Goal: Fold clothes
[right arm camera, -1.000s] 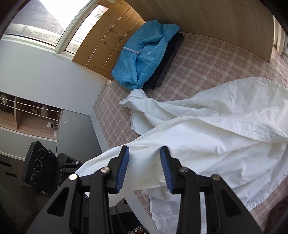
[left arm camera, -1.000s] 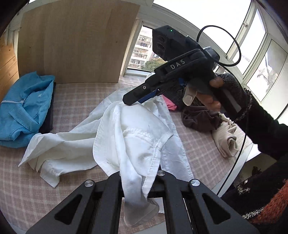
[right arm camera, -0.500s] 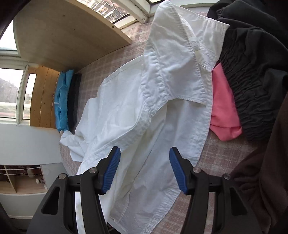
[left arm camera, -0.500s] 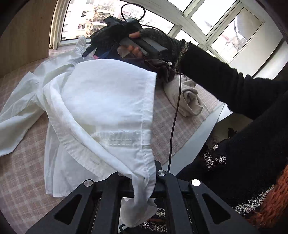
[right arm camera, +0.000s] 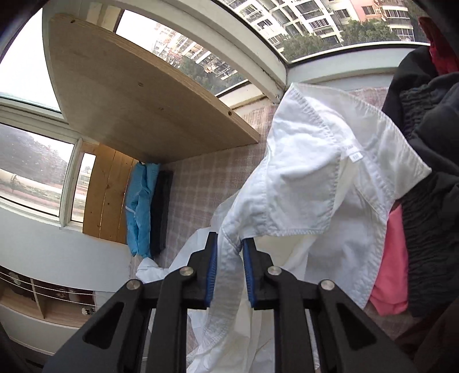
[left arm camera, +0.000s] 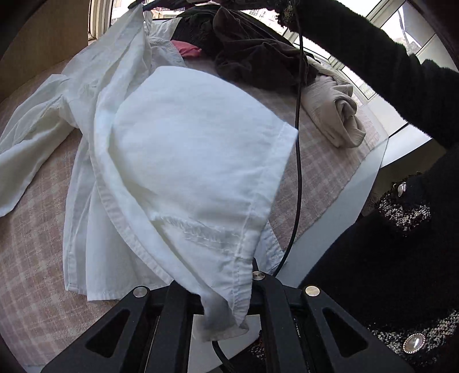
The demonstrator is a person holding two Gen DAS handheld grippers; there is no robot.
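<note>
A pink-and-white checked cloth (left arm camera: 34, 235) covers the work surface, which sits in a glazed corner with windows (right arm camera: 34, 160) and apartment blocks (right arm camera: 315, 14) outside. The white shirt (left arm camera: 183, 149) lies partly spread on it and is lifted at two points: the left gripper (left arm camera: 221, 298) is clamped on a hem corner, the right gripper (right arm camera: 229, 272) pinches a seam beside the collar. A wooden board (right arm camera: 137, 97) leans at the back, near a blue garment (right arm camera: 140, 209). Dark clothes (left arm camera: 252, 57), a pink item (right arm camera: 393, 258) and a beige garment (left arm camera: 335, 112) are heaped beside the shirt
</note>
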